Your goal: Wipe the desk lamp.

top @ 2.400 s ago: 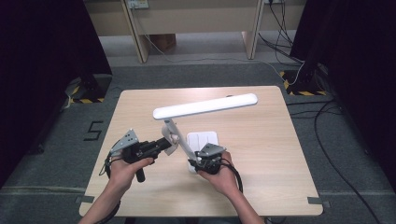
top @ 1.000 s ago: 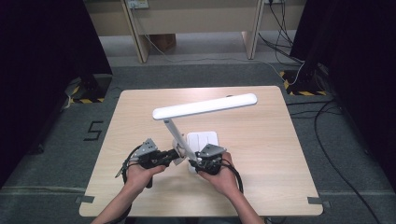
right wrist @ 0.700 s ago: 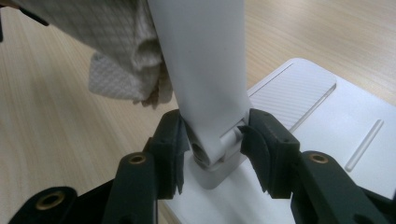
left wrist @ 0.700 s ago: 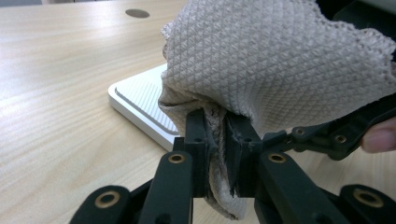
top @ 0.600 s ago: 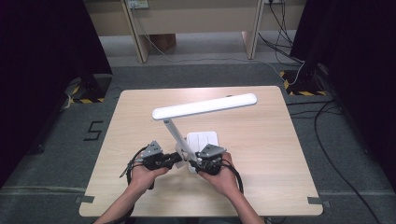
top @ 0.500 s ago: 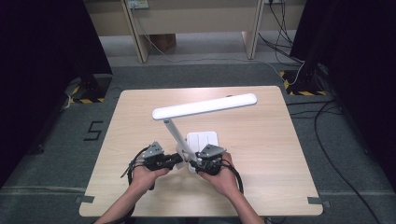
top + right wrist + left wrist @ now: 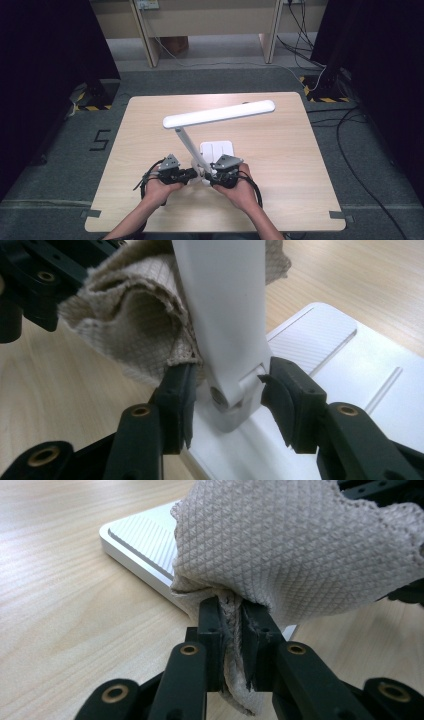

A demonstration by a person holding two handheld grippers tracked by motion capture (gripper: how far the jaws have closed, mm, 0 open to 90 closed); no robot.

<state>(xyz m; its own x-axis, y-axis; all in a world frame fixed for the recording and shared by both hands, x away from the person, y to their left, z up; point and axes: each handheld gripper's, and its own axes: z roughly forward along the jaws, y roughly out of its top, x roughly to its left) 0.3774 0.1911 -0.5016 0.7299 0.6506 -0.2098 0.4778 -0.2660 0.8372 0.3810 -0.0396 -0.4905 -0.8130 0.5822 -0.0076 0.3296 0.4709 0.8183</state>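
Fingers (image 7: 252,630) of your left gripper (image 7: 231,645) are pressed together on a fold of beige, diamond-weave cloth (image 7: 295,545); the fabric is pinched between the two black pads and billows up and away in front of them, draping over the near corner of the white lamp base (image 7: 142,545). A short tail of the same cloth hangs down between the fingers toward the bench (image 7: 65,610).

Your right gripper (image 7: 227,385) is held partly open, its fingers (image 7: 180,390) straddling the foot of the white lamp arm (image 7: 222,310) where it meets the hinge (image 7: 227,395) on the base (image 7: 360,375). The left-hand pad in that view sits against the cloth (image 7: 135,315) bunched beside the arm; the right-hand pad is just beside the hinge block, and you cannot tell from here whether it actually touches it.

From the high view, both of your hands meet at the near edge of the lamp base (image 7: 217,149), left gripper (image 7: 188,174) and right gripper (image 7: 214,176) almost touching, on the near half of the wooden bench (image 7: 300,165). The lamp arm (image 7: 192,147) leans up and away to the left, carrying the long white lamp head (image 7: 219,113), which lies roughly level above the middle of the bench.
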